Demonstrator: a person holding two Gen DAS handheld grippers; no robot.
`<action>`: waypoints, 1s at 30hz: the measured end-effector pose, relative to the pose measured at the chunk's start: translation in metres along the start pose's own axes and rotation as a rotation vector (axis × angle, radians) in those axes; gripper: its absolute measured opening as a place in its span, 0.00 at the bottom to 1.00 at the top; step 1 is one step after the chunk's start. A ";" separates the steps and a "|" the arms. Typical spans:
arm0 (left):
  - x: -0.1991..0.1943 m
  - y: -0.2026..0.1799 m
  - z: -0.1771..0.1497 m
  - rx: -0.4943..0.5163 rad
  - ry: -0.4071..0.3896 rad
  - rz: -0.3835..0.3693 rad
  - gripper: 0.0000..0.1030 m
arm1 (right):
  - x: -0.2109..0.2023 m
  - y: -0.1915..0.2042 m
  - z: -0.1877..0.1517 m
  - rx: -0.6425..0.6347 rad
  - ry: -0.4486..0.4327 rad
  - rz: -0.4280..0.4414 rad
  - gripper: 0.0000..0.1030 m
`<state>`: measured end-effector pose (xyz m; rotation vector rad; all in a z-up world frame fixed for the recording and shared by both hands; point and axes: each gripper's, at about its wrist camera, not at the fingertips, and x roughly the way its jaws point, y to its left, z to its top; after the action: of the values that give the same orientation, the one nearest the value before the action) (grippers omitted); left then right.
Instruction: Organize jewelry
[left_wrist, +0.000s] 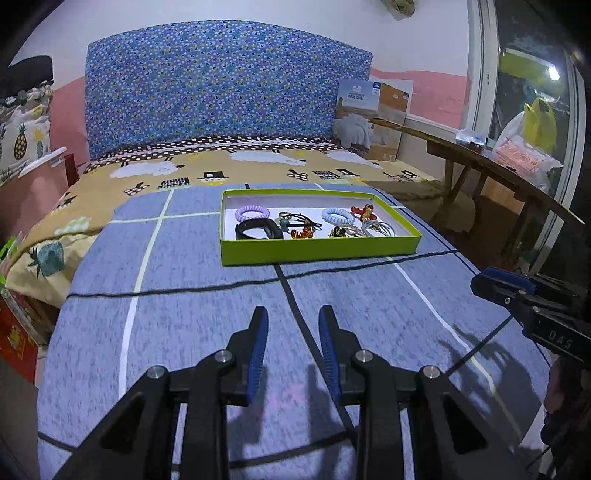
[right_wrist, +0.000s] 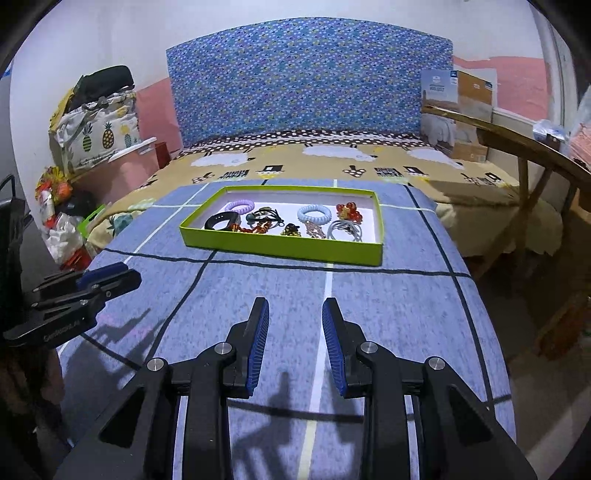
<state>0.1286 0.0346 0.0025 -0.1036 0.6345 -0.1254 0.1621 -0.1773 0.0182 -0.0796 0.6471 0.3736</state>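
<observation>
In the left wrist view, the left gripper is seen from behind, held above a blue checked cloth spread over a bed. Its jaws are parted and nothing is caught between the blue pads. Ahead of it, well apart, a green tray is set flat on the cloth. Inside the tray several pieces are laid out: a lilac coil band at the back left, a black band just in front of it, a pale blue coil band toward the right, a red beaded piece at the back right, and a tangle of smaller items in the middle (too small to be told apart). The right gripper is glimpsed at the right edge, seen side-on.

In the right wrist view, the right gripper is likewise held over the cloth, its jaws released with nothing between the pads. The tray is found farther along the cloth, and the same lilac band, black band, pale blue band and red beads are seen within it, with pale grey loops at the front right. The left gripper is seen at the left edge.
</observation>
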 end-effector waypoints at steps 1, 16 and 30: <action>-0.001 -0.001 -0.003 -0.003 0.000 -0.001 0.29 | -0.001 0.000 -0.002 -0.001 -0.002 -0.003 0.30; -0.003 -0.007 -0.013 0.016 -0.007 0.040 0.29 | -0.004 0.002 -0.013 -0.002 -0.001 -0.008 0.30; -0.005 -0.009 -0.013 0.030 -0.014 0.067 0.29 | -0.002 0.006 -0.013 -0.011 0.007 -0.001 0.30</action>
<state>0.1157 0.0259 -0.0036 -0.0541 0.6209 -0.0693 0.1506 -0.1751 0.0094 -0.0921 0.6516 0.3764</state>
